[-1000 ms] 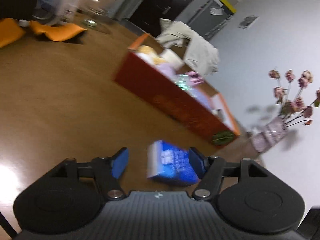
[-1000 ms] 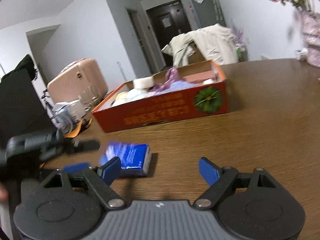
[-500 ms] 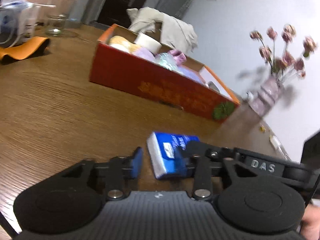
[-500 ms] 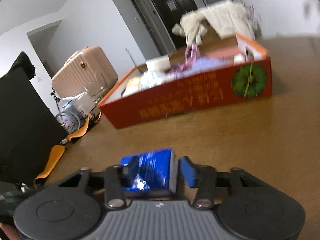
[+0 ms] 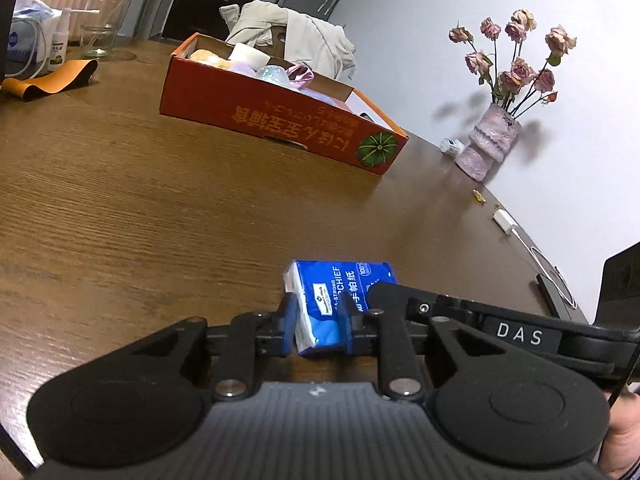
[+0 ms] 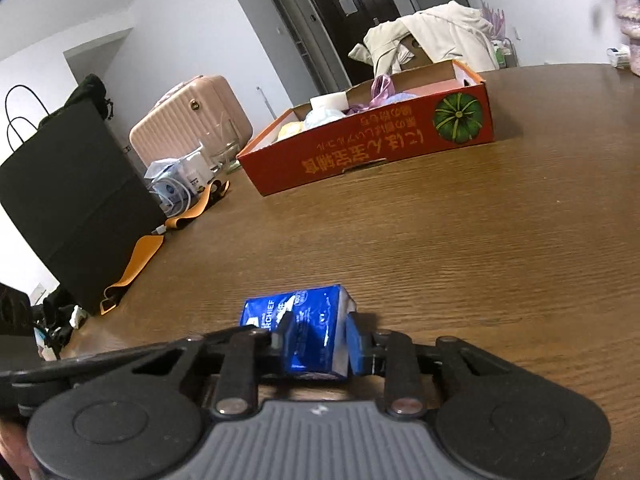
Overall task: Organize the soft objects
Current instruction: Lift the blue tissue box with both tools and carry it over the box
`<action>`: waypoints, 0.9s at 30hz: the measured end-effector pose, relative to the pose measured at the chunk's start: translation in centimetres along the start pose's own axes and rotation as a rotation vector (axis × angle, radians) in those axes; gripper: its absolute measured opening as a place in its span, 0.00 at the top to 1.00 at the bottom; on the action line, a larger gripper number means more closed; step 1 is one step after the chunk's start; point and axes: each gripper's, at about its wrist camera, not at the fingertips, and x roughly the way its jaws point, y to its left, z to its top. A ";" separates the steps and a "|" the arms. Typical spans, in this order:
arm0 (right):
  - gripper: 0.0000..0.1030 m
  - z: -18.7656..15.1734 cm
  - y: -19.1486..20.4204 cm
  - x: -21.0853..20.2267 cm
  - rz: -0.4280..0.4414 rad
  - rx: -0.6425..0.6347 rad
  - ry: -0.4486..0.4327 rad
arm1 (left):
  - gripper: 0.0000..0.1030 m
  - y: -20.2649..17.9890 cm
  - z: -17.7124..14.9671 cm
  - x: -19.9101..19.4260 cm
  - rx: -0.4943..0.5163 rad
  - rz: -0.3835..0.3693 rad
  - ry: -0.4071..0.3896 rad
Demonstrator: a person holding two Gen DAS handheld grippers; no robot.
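Note:
A blue tissue pack (image 5: pixel 340 304) lies on the brown wooden table (image 5: pixel 160 208). My left gripper (image 5: pixel 318 326) is shut on its near end. My right gripper (image 6: pixel 316 344) is shut on the same tissue pack (image 6: pixel 304 328) from the other side; its arm shows in the left wrist view (image 5: pixel 500 332). The red cardboard box (image 5: pixel 280 120) stands farther back and holds several soft items, among them a white roll (image 5: pixel 248 54) and a purple bag (image 5: pixel 300 74). The box also shows in the right wrist view (image 6: pixel 380 140).
A vase of dried roses (image 5: pixel 492 148) stands at the table's far right edge. A white charger and cable (image 5: pixel 520 236) lie near the right edge. An orange strap (image 5: pixel 52 80), a glass (image 5: pixel 100 36) and a black bag (image 6: pixel 72 200) are on the left.
Both grippers were open around the tissue pack one second ago. They have closed on it from opposite sides, and both views have steadied.

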 end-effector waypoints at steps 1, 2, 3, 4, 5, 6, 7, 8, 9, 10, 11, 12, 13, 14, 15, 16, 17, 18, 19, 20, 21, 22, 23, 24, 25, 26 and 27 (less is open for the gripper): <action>0.75 -0.1 0.1 -0.2 -0.005 -0.009 -0.006 | 0.79 -0.1 0.0 -0.1 0.000 0.000 0.002; 0.75 -0.2 0.3 -0.4 -0.010 -0.017 -0.010 | 0.79 -0.2 0.0 -0.1 0.003 0.000 0.002; 0.75 -0.2 0.3 -0.6 -0.013 -0.020 -0.014 | 0.79 -0.4 -0.1 -0.2 0.011 -0.001 0.001; 0.75 -0.3 0.3 -0.8 -0.013 -0.017 -0.017 | 0.79 -0.5 -0.1 -0.3 0.016 -0.002 0.000; 0.75 -0.3 0.2 -0.9 -0.011 -0.012 -0.020 | 0.79 -0.6 -0.2 -0.3 0.018 -0.004 -0.003; 0.75 -0.4 0.0 -1.0 -0.010 -0.007 -0.021 | 0.79 -0.7 -0.3 -0.3 0.019 -0.007 -0.005; 0.75 -0.3 -0.2 -1.1 -0.009 0.001 -0.024 | 0.79 -0.8 -0.2 -0.2 0.021 -0.011 -0.006; 0.75 -0.2 -0.4 -1.1 -0.008 0.006 -0.025 | 0.79 -0.9 -0.1 -0.1 0.022 -0.013 -0.006; 0.75 0.0 -0.5 -1.3 -0.006 0.009 -0.031 | 0.79 -1.0 0.0 0.0 0.023 -0.016 -0.008; 0.75 0.4 -0.6 -1.5 -0.002 0.007 -0.044 | 0.79 -1.2 0.3 0.0 0.031 -0.021 -0.017; 0.75 1.0 -0.8 -1.8 0.005 -0.001 -0.062 | 0.78 -1.5 0.9 0.0 0.044 -0.026 -0.030; 0.75 1.6 -0.8 -1.9 0.010 -0.013 -0.078 | 0.79 -1.8 1.8 0.0 0.055 -0.034 -0.052; 0.75 2.7 -0.8 -2.1 0.015 -0.031 -0.108 | 0.79 -2.1 2.7 0.1 0.072 -0.042 -0.073; 0.75 3.7 -0.9 -2.1 0.015 -0.045 -0.129 | 0.79 -2.4 3.9 0.3 0.096 -0.053 -0.097; 0.75 5.2 -1.1 -2.1 0.016 -0.063 -0.152 | 0.79 -2.8 5.3 0.6 0.122 -0.064 -0.127; 0.75 6.8 -1.3 -1.9 0.015 -0.076 -0.175 | 0.79 -3.1 6.9 1.1 0.147 -0.077 -0.160; 0.75 8.3 -1.5 -1.7 0.013 -0.089 -0.198 | 0.79 -3.4 8.2 1.5 0.164 -0.088 -0.185; 0.75 10.1 -1.8 -1.3 0.010 -0.105 -0.219 | 0.79 -3.7 10.2 2.4 0.182 -0.101 -0.217; 0.75 12.1 -2.1 -0.8 0.005 -0.121 -0.238 | 0.79 -4.0 12.0 3.1 0.197 -0.109 -0.238; 0.75 13.9 -2.6 -0.1 0.003 -0.127 -0.253 | 0.79 -4.2 13.5 4.0 0.201 -0.115 -0.248; 0.75 15.9 -3.1 0.9 0.003 -0.132 -0.257 | 0.79 -4.1 15.6 5.3 0.194 -0.119 -0.251; 0.75 18.1 -3.7 2.2 0.004 -0.129 -0.250 | 0.79 -4.0 17.7 6.7 0.186 -0.118 -0.248; 0.75 20.2 -4.6 3.8 0.009 -0.112 -0.238 | 0.79 -3.8 19.6 8.2 0.177 -0.116 -0.239; 0.75 21.8 -5.5 5.0 0.014 -0.092 -0.223 | 0.79 -3.5 21.3 9.9 0.161 -0.114 -0.226; 0.75 23.6 -6.4 6.8 0.008 -0.087 -0.205 | 0.79 -3.1 22.8 11.7 0.147 -0.114 -0.211; 0.75 24.6 -6.9 8.2 -0.002 -0.102 -0.191 | 0.79 -2.7 23.9 13.3 0.131 -0.112 -0.196; 0.75 25.7 -7.5 9.8 -0.013 -0.100 -0.177 | 0.79 -2.0 25.1 15.1 0.107 -0.108 -0.173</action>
